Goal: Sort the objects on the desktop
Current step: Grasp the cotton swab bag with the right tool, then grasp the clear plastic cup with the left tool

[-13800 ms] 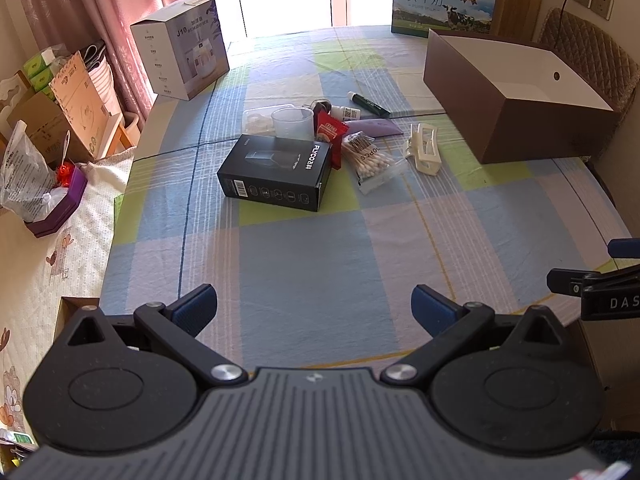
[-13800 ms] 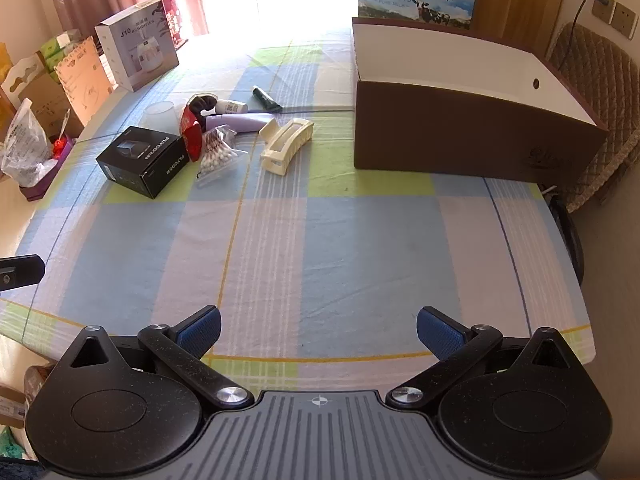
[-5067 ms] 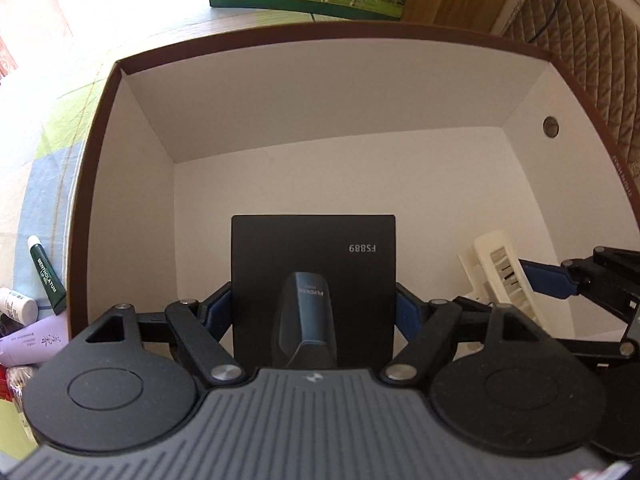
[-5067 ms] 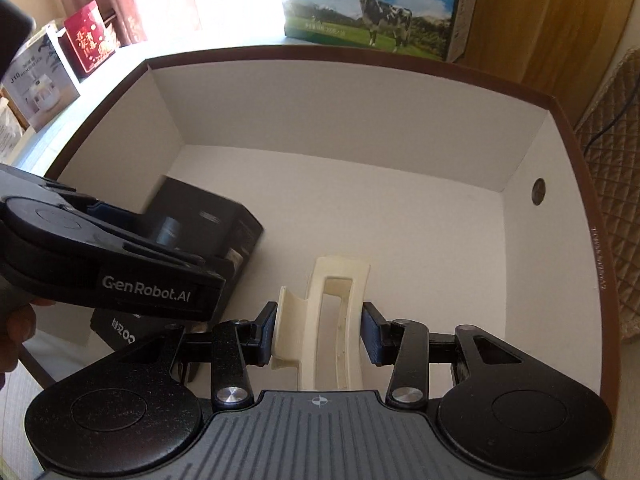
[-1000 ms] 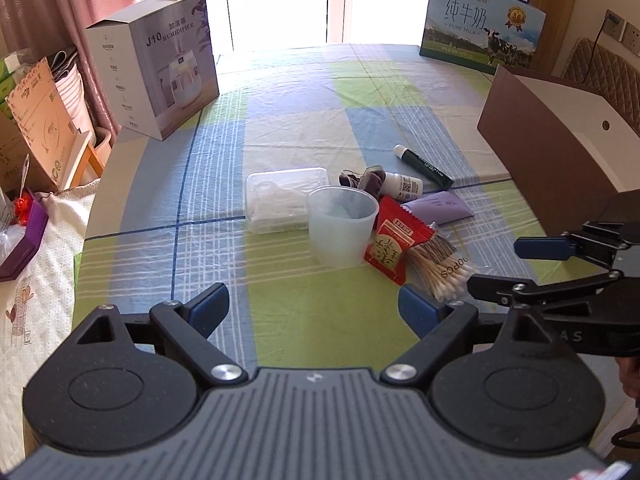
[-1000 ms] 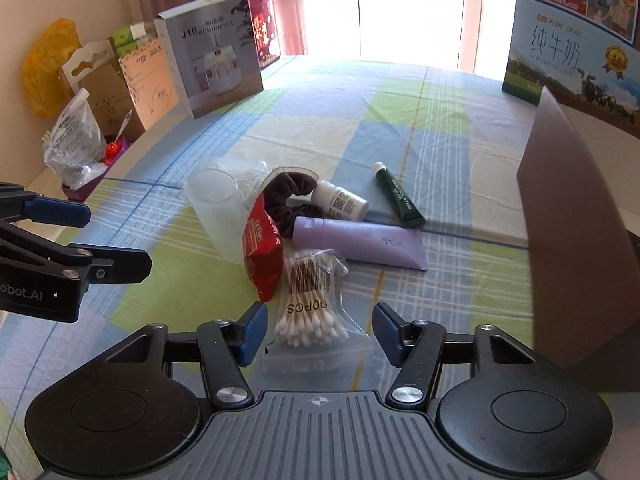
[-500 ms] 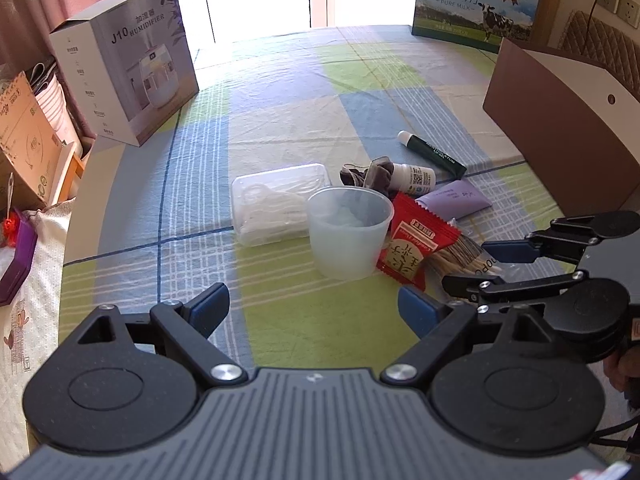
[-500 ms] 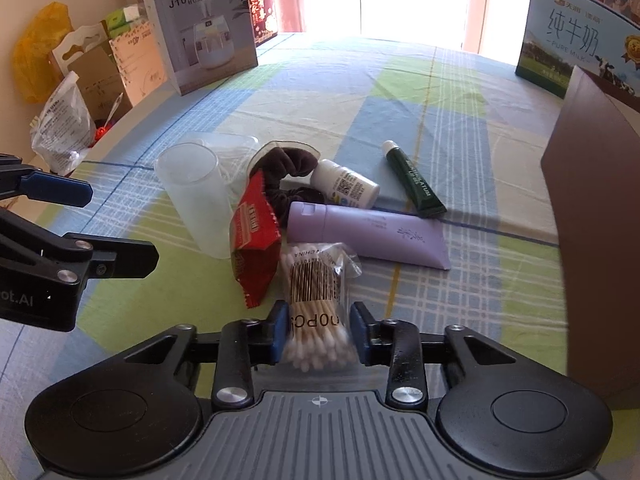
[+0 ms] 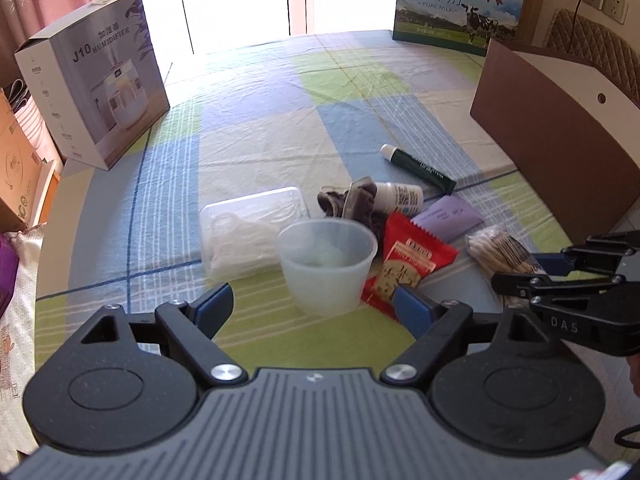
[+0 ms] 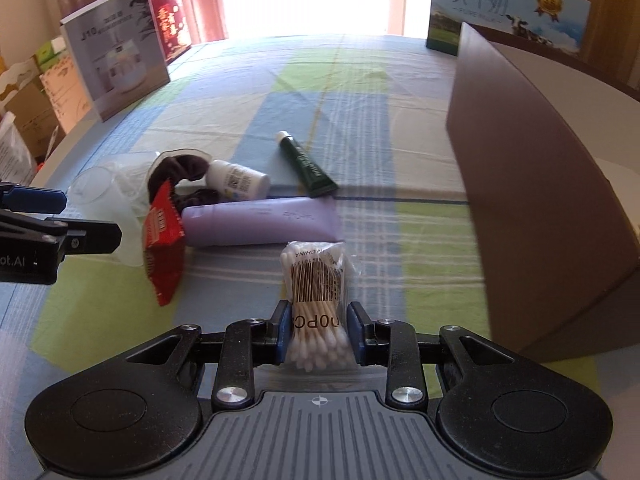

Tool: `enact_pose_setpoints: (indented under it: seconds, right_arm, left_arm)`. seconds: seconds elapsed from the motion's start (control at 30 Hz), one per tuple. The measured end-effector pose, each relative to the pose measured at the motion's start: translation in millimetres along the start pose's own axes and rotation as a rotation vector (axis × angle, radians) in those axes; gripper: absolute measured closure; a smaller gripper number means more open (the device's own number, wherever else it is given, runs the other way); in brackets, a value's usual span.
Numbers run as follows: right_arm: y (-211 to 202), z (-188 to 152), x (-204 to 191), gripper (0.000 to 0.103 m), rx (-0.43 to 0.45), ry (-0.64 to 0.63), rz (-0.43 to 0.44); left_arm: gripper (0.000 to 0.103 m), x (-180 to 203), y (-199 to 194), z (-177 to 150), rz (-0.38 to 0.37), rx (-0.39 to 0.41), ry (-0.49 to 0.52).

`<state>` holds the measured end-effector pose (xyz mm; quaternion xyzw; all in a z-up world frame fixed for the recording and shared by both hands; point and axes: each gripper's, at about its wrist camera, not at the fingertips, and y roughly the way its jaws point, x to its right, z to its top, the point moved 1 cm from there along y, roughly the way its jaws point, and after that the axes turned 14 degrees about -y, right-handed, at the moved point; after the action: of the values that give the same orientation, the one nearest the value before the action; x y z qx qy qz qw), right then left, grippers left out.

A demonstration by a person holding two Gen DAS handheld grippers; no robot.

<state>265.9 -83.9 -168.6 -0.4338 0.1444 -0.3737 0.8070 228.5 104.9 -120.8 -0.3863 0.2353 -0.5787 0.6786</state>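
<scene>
- Right tongs (image 10: 319, 334): the blue pads are clamped on the lower end of a clear bag of cotton swabs (image 10: 317, 292). One pad presses each side of the bag, and the cotton tips bunch between them.
- The bag of cotton swabs points away from the right tongs, along the line of the fingers. Its far end lies just short of the purple tube (image 10: 260, 220). Whether that end rests on the worktop (image 10: 320, 92) or is lifted clear cannot be told.
- Left tongs (image 9: 312, 305): the jaws stand wide and are closing. No pad touches anything.
- A translucent plastic cup (image 9: 326, 264) stands upright just ahead of the left tongs, in line with the gap between the fingers but beyond the fingertips.
- A red snack packet (image 9: 406, 266) leans against the cup's right side; its near corner lies just beside the right-hand finger of the left tongs.
- Behind the cup lie a clear lidded box (image 9: 252, 236), a dark scrunchie (image 9: 348, 202), a small white bottle (image 9: 402, 198) and a green tube (image 9: 418, 168).
- Pose: both tongs tilt steeply downward toward the checked cloth on the worktop. In the left wrist view the right tongs enter from the right edge, near the worktop's near side.
- The brown storage box (image 10: 540, 184) stands on the right of the worktop, well apart from the cluster of items.
- A white humidifier carton (image 9: 94, 76) stands at the far left and a milk carton (image 9: 458, 8) at the far edge.
</scene>
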Motion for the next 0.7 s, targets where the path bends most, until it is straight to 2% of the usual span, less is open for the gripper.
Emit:
enact_pose_setpoints:
  seconds: [0.17,0.3,0.37,0.4,0.7]
  right_arm:
    - [-1.2,-3.1,7.1,0.076,0.000,0.024,-0.023]
    - [-2.2,-4.3,8.3,0.075,0.000,0.028,-0.023]
    - [-3.1,-5.2,8.9,0.075,0.000,0.032,-0.023]
    - [-3.6,-5.6,9.2,0.075,-0.001,0.032,-0.023]
    - [-11.2,-10.0,4.9,0.078,-0.005,0.002,0.004]
  left_arm:
    - [0.023,6.5,9.0,7.8,-0.006,0.011,-0.004]
    - [0.034,7.0,14.9,11.8,-0.012,0.020,-0.013]
    - [0.044,6.9,17.0,12.6,-0.017,0.019,-0.011]
    - [0.054,6.8,17.5,12.7,-0.022,0.017,-0.009]
    - [0.054,6.0,-1.9,3.7,-0.021,0.041,0.022]
